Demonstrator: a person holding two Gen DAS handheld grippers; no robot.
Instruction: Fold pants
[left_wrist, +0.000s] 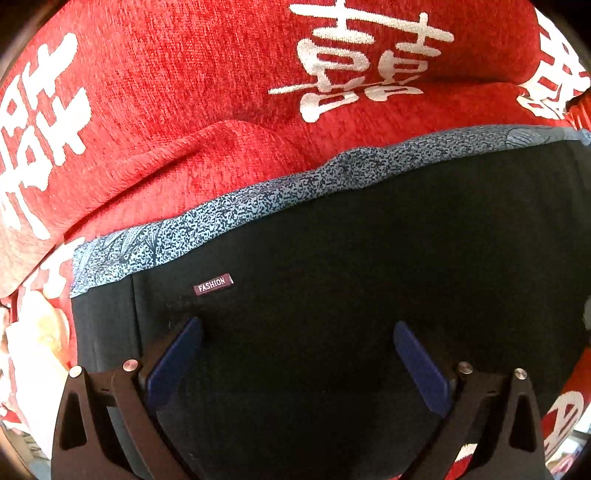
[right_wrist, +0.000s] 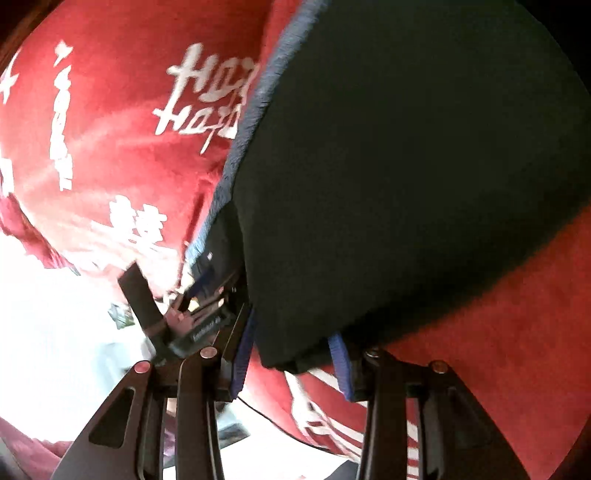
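Black pants (left_wrist: 351, 266) with a speckled blue waistband (left_wrist: 207, 225) and a small "FASHION" tag (left_wrist: 213, 284) lie flat on a red cloth (left_wrist: 184, 110). My left gripper (left_wrist: 299, 343) points down over the pants just below the waistband. It is open, its blue pads (left_wrist: 177, 362) wide apart with only flat fabric under them. In the right wrist view the pants (right_wrist: 406, 184) fill the upper right. Their folded near corner (right_wrist: 284, 350) sits between the tips of my right gripper (right_wrist: 291, 347). Its jaws stand partly apart, and the pads (right_wrist: 341, 365) do not visibly squeeze the cloth.
The red cloth (right_wrist: 110, 129) carries large white characters (left_wrist: 369, 62) and covers the whole surface under the pants. A wrinkle (left_wrist: 221, 147) rises in it above the waistband. Blurred dark hardware (right_wrist: 177, 317) sits at the pants' left edge. Beyond the cloth's edge is bright, washed-out floor (right_wrist: 55, 332).
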